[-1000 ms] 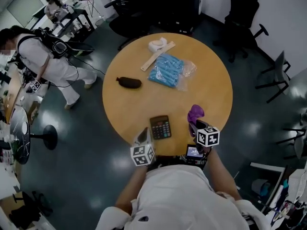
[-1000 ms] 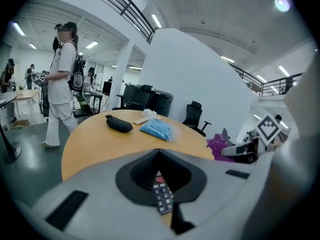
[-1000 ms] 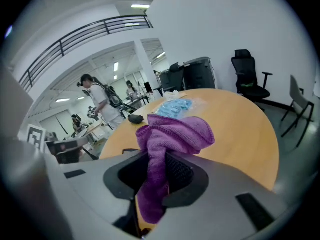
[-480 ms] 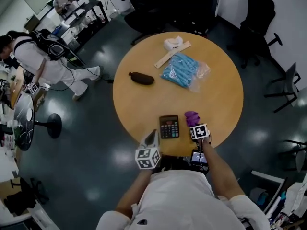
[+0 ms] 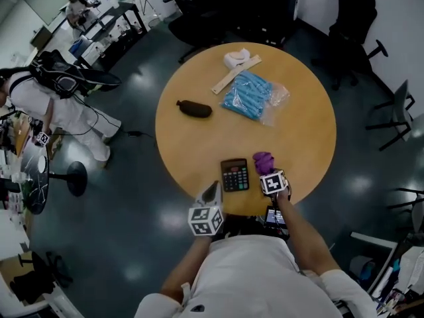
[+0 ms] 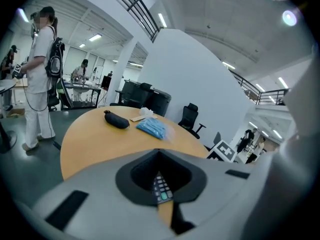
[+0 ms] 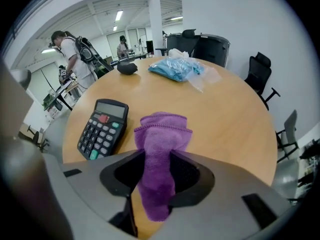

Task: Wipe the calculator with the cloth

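Observation:
A black calculator [image 5: 234, 175] lies flat near the front edge of the round wooden table [image 5: 298, 131]; the right gripper view shows the calculator [image 7: 103, 128] at left. Just to its right, a purple cloth [image 5: 264, 161] stands bunched on the table. My right gripper [image 5: 266, 171] points steeply down over it. The cloth [image 7: 161, 149] sits between the jaws, which have just been opening, with dark gaps on both sides of it. My left gripper [image 5: 212, 192] is shut and holds nothing, hovering at the table's edge left of the calculator, whose keys [image 6: 161, 188] show past the closed tips.
Farther back on the table lie a black pouch [image 5: 194, 108], a blue packet in clear plastic [image 5: 248, 96], a wooden ruler [image 5: 236, 73] and a white bundle [image 5: 236, 57]. Black office chairs [image 5: 354, 25] stand behind the table. A person [image 5: 46, 101] stands at far left.
My right gripper has come down with the purple cloth and set it on the table beside the calculator, and its jaws stand wider. The left gripper has stayed where it was.

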The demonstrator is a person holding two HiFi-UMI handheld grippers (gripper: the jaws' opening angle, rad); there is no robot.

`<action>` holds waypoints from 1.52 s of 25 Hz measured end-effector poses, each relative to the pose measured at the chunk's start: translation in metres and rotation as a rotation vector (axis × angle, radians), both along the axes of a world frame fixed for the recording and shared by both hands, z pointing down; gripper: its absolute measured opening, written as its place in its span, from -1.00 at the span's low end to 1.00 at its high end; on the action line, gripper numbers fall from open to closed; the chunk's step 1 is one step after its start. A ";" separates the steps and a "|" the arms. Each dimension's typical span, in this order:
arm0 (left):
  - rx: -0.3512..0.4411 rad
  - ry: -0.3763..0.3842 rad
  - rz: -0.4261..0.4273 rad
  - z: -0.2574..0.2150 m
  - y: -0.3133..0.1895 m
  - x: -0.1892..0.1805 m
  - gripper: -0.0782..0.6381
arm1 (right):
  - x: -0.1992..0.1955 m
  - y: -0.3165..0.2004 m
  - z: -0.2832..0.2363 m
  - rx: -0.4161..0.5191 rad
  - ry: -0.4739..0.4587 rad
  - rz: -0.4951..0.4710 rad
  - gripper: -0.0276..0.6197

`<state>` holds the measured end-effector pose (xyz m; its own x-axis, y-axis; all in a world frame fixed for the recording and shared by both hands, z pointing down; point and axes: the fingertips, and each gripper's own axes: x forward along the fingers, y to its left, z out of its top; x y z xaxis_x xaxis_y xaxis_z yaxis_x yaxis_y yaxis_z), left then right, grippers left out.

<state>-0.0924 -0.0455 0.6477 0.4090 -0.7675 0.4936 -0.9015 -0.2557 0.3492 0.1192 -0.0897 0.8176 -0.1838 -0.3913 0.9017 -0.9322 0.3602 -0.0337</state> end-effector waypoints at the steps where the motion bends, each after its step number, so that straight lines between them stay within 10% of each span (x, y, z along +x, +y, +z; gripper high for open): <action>1: -0.001 0.003 0.006 0.000 0.000 0.002 -0.76 | -0.001 0.001 -0.005 0.015 -0.001 -0.005 -0.41; 13: 0.094 0.010 0.031 -0.043 -0.025 0.016 -0.76 | 0.011 -0.006 -0.125 0.272 -0.141 0.066 -0.34; 25: 0.362 -0.042 0.046 -0.144 -0.023 0.024 -0.76 | 0.021 0.018 -0.390 1.051 -0.292 0.073 -0.59; 38: 0.426 -0.028 0.027 -0.164 0.003 0.031 -0.76 | 0.000 0.050 -0.349 0.949 -0.334 0.094 -0.87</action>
<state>-0.0611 -0.0430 0.4836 0.4223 -0.8946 0.1459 -0.9003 -0.3951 0.1826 0.1188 -0.0399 0.4685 -0.3009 -0.9463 0.1180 -0.9536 0.2988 -0.0356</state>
